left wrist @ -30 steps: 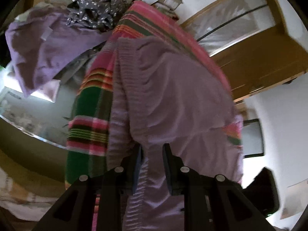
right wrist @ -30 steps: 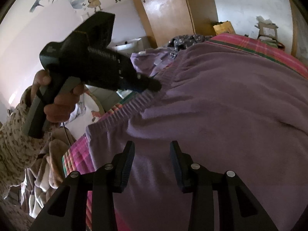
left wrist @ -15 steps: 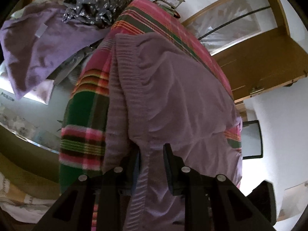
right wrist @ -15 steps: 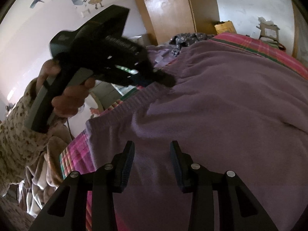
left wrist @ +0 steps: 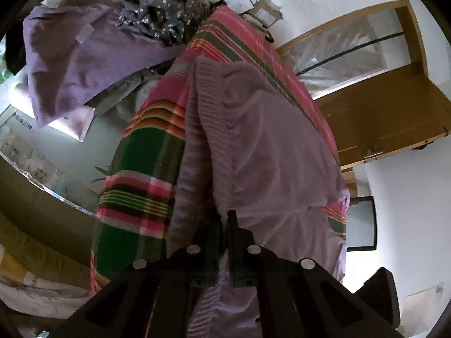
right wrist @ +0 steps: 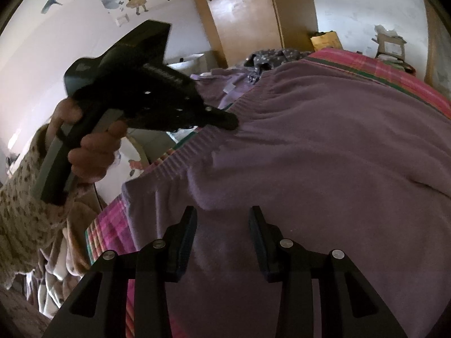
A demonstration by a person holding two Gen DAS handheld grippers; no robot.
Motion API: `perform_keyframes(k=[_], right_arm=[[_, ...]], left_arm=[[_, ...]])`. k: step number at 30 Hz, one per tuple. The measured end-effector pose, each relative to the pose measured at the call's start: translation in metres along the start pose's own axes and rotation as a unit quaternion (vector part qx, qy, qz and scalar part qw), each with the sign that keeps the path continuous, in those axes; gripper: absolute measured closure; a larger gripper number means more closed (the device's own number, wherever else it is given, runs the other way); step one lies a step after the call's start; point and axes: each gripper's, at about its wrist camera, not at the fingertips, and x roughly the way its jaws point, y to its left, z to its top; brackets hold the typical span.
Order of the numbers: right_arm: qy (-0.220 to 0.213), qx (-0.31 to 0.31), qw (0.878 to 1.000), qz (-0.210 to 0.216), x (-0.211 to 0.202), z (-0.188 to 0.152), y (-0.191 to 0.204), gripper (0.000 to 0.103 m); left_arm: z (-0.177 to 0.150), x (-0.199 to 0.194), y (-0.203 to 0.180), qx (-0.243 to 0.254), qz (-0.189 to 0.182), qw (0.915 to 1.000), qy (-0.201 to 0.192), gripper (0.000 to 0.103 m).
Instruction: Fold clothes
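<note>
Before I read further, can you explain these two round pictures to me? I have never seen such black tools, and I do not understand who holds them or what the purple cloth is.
No machine is here: a person holds a hand-held black tool in each hand. Each tool carries a wide-angle camera looking along its two fingers, which makes the pictures round. One picture comes from the left tool, the other from the right tool. The right tool's view also shows the left tool from outside, gripped by the person's hand. A purple sweater lies spread on a striped blanket. The left tool is shut on the sweater's ribbed edge. The right tool is open above the sweater and holds nothing. More clothes are piled behind.
</note>
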Motion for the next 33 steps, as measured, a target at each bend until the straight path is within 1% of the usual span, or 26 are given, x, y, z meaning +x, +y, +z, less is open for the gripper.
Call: perform_keyframes(k=[4, 6, 9, 13, 15, 18, 24, 27, 30, 33], right_arm=[[-0.001, -0.005, 1.000, 0.000, 0.000, 0.001, 0.002, 0.063], [-0.003, -0.009, 1.000, 0.002, 0.000, 0.001, 0.004, 0.063], [-0.007, -0.013, 1.000, 0.005, 0.000, 0.004, 0.006, 0.063], [-0.008, -0.014, 1.000, 0.008, 0.000, 0.004, 0.007, 0.063], [-0.006, -0.013, 1.000, 0.007, 0.001, 0.002, 0.006, 0.063], [-0.002, -0.007, 1.000, 0.006, 0.001, -0.001, 0.002, 0.063], [-0.004, 0.002, 1.000, 0.006, -0.002, -0.002, -0.003, 0.063], [-0.008, 0.002, 1.000, 0.005, -0.004, 0.001, -0.004, 0.063], [-0.016, 0.004, 1.000, -0.001, -0.012, 0.002, -0.007, 0.063], [-0.023, 0.004, 1.000, -0.011, -0.021, 0.002, -0.012, 0.063]], left_arm=[[-0.004, -0.012, -0.003, -0.001, 0.004, 0.9996, -0.028, 0.099], [-0.005, -0.016, -0.007, 0.009, 0.017, 0.9991, -0.038, 0.100], [-0.005, -0.022, -0.008, 0.013, 0.025, 0.9985, -0.048, 0.100], [-0.002, -0.022, 0.003, -0.003, 0.024, 0.9986, -0.048, 0.100], [-0.001, -0.020, 0.010, -0.014, 0.033, 0.9981, -0.050, 0.100], [0.001, -0.012, 0.018, -0.026, 0.033, 0.9983, -0.041, 0.100], [0.001, -0.011, 0.018, -0.021, 0.038, 0.9981, -0.043, 0.099], [-0.003, -0.012, 0.010, 0.000, 0.058, 0.9972, -0.047, 0.097], [-0.003, -0.012, 0.006, 0.010, 0.069, 0.9967, -0.042, 0.096], [-0.001, -0.014, 0.006, 0.002, 0.066, 0.9973, -0.032, 0.095]])
